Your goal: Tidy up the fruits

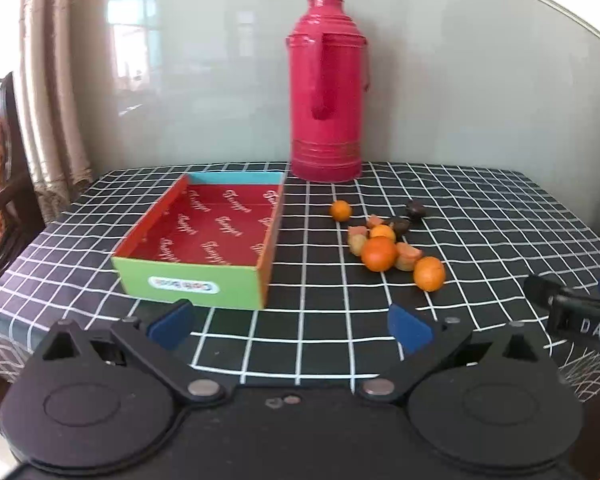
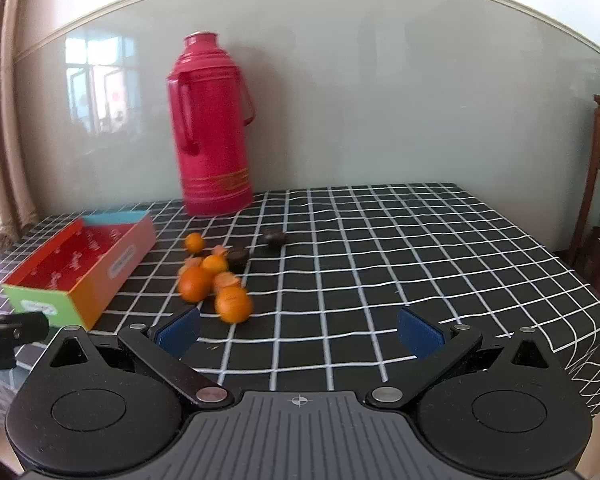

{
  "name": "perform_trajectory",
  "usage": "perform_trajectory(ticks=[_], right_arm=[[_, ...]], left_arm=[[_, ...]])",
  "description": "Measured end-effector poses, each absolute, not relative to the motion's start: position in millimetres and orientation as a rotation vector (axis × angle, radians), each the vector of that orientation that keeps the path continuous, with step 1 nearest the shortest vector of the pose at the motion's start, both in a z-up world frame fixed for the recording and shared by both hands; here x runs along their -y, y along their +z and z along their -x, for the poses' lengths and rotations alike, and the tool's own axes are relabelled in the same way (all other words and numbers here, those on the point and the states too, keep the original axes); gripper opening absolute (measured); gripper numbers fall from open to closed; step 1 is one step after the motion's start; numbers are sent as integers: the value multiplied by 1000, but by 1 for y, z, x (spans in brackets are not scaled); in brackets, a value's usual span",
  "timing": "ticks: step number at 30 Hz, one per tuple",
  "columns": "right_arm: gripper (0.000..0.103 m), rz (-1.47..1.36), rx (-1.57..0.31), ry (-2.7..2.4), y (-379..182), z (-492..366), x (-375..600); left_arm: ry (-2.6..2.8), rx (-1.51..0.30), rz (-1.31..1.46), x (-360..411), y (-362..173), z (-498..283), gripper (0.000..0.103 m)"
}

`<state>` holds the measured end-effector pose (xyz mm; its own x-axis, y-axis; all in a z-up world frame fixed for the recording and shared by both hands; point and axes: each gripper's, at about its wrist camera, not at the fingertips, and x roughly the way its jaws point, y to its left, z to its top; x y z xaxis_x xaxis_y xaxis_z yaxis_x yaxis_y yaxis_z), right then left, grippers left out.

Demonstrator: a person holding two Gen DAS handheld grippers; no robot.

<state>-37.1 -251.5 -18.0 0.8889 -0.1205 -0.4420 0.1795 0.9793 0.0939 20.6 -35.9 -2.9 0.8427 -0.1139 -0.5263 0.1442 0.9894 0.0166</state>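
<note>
A: Left wrist view first: the counter (image 1: 480, 216) wears a black checked cloth, with a tall red flask (image 1: 326, 92) at the back and an empty, colourful box (image 1: 204, 236) just in front of it.

B: And the fruit?

A: A loose cluster beside the box, on its right: the biggest orange (image 1: 379, 253) in the middle, another orange (image 1: 429, 273) nearest the tools, 1 small orange (image 1: 341, 210) apart toward the flask, and dark round pieces (image 1: 415, 208) behind.

B: The tools?

A: The left tool (image 1: 290, 326) has its jaws spread wide, holding nothing. The right tool (image 2: 299, 330) likewise, gaping and empty, low over the counter just short of the nearest orange (image 2: 233, 305).

B: Handling?

A: Light, I'd guess, round and prone to rolling on the cloth, with skin that bruises. Pinch across the widest part, gently, and none sits in the box yet.
</note>
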Motion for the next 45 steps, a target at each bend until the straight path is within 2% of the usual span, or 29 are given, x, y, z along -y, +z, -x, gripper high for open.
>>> perform_trajectory(ticks=[14, 17, 22, 26, 30, 37, 38, 40, 44, 45], right_arm=[[103, -142, -432, -292, -41, -3, 289], [103, -132, -409, -336, -45, -11, 295], [103, -117, -370, -422, -55, -17, 306], [103, -124, -329, -477, -60, -14, 313], [103, -170, -312, -481, -60, -13, 323], [103, -221, -319, -481, -61, -12, 330], [103, -220, -320, -481, -61, -12, 329], [103, -216, -323, -477, -61, -12, 329], [103, -210, -323, -477, -62, -13, 329], [103, -211, -324, -475, -62, -13, 328]], left_arm=[[-256, -581, -214, 86, -37, -64, 97], [-285, -566, -237, 101, -45, -70, 92], [-322, -598, -251, 123, -63, -88, 78], [-339, -583, -256, 139, -73, -97, 78], [-358, -572, -263, 154, -81, -106, 73], [-355, -571, -253, 170, -93, -120, 70], [-359, -572, -252, 171, -93, -122, 65], [-370, -588, -239, 172, -96, -125, 48], [-381, -613, -176, 167, -101, -130, 37], [-384, -610, -170, 166, -101, -130, 29]])
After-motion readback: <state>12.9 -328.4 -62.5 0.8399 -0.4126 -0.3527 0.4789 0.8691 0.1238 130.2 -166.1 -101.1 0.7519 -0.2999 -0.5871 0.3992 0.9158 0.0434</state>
